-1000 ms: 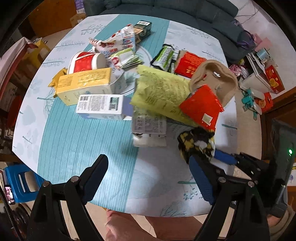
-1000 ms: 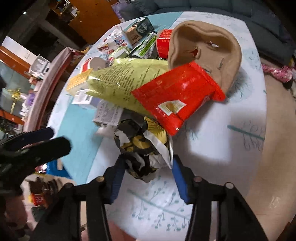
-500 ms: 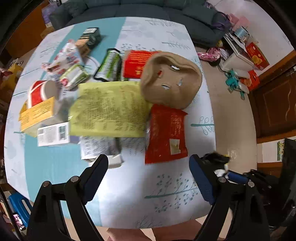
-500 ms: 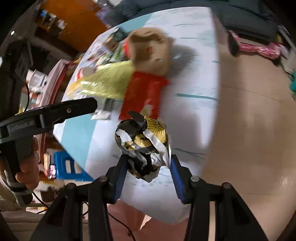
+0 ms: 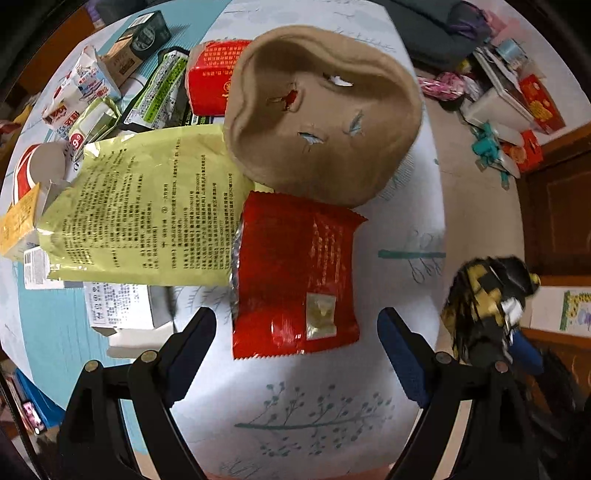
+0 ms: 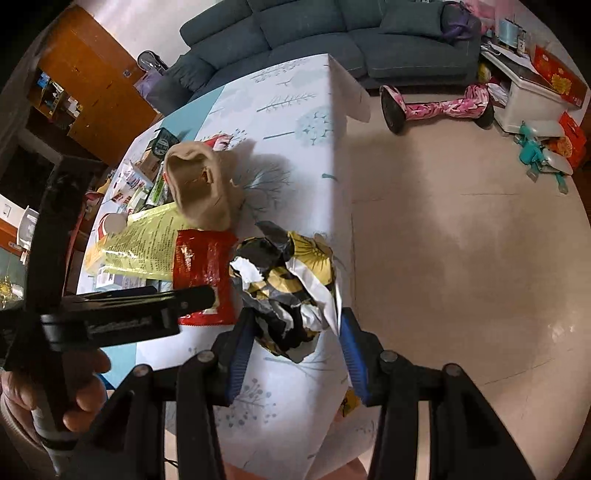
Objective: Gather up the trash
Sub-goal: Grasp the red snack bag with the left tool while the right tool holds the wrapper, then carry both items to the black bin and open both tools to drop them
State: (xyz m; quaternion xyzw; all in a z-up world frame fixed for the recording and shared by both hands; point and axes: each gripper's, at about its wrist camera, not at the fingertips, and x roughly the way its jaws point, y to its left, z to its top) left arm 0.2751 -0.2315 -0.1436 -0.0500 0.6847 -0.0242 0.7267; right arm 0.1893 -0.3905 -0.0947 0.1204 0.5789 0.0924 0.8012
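Observation:
My right gripper (image 6: pixel 295 343) is shut on a crumpled black, gold and white wrapper (image 6: pixel 291 284), lifted over the table's right edge; the same wrapper (image 5: pixel 487 299) shows at the right of the left wrist view. My left gripper (image 5: pixel 295 343) points down, open and empty, its fingers either side of the near end of a red foil packet (image 5: pixel 295 273) lying flat on the table. A yellow-green bag (image 5: pixel 147 214) overlaps the packet's left side. A tan moulded paper tray (image 5: pixel 321 110) lies just beyond it.
More litter covers the far left of the table (image 5: pixel 314 417): a red box (image 5: pixel 210 81), a green-black wrapper (image 5: pixel 159 88), cartons (image 5: pixel 122 310), a red-white cup (image 5: pixel 33 166). Off the right edge lie bare floor (image 6: pixel 461 258), a pink hoverboard (image 6: pixel 439 107) and a sofa (image 6: pixel 332 33).
The right gripper carried the crumpled wrapper off the pile toward the table's right edge. The left gripper moved right and down over the red packet, still open.

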